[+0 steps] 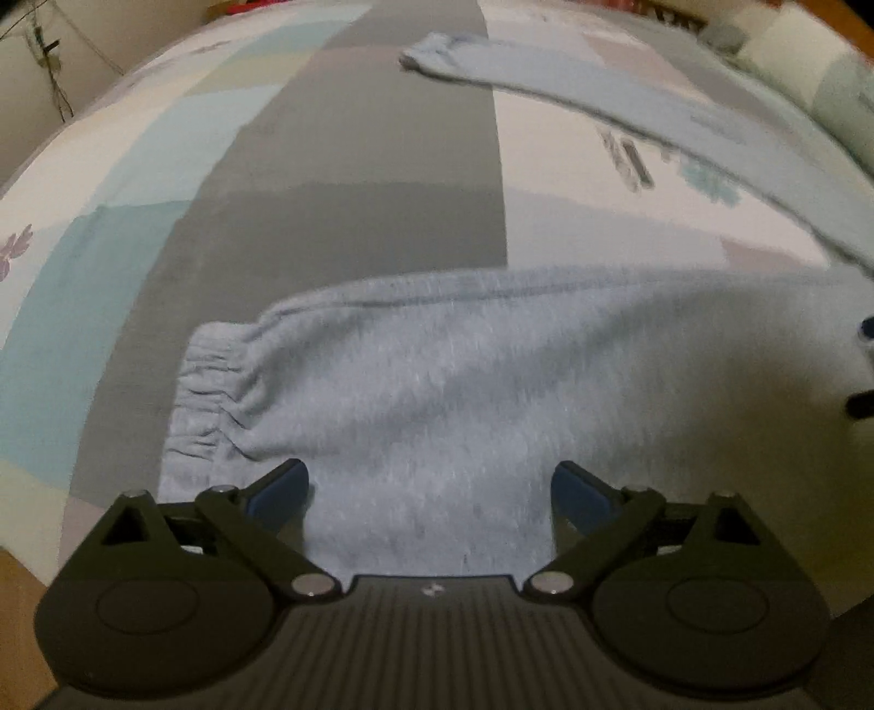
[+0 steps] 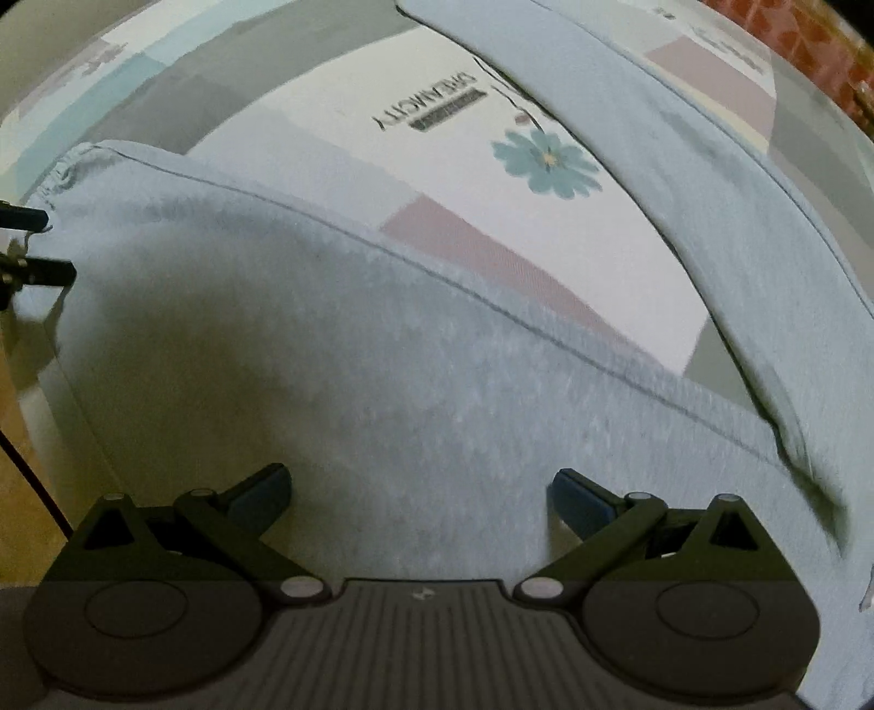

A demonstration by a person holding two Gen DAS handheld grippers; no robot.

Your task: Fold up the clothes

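Garment: we see a pair of light grey fleece sweatpants [image 1: 437, 382] spread flat on the bed, its two legs splayed apart in a V.
Near leg: in the left wrist view it runs left to right just beyond our tool, ending at the left in a gathered elastic cuff [image 1: 205, 393].
Far leg: it angles away towards the far side, its own ribbed cuff [image 1: 431, 52] lying on the grey stripe of the cover, well apart from the near cuff.
Bedcover: a patchwork-print sheet [image 1: 136, 180] in white, pale teal, pink and grey blocks, with a teal flower [image 2: 546, 161] and some printed lettering showing between the two legs in the right wrist view.
Left gripper [image 1: 431, 486]: we hold it over the near leg, close to the cuff, jaws spread wide with blue pads [image 1: 281, 491] on each side and nothing between them but the cloth below.
Right gripper [image 2: 420, 491]: we hold it over the same leg further right, towards where the legs meet, jaws likewise released and gripping nothing.
Contact: we cannot tell whether either tool's tips touch the fabric.
Sharpness: both views are somewhat blurred.
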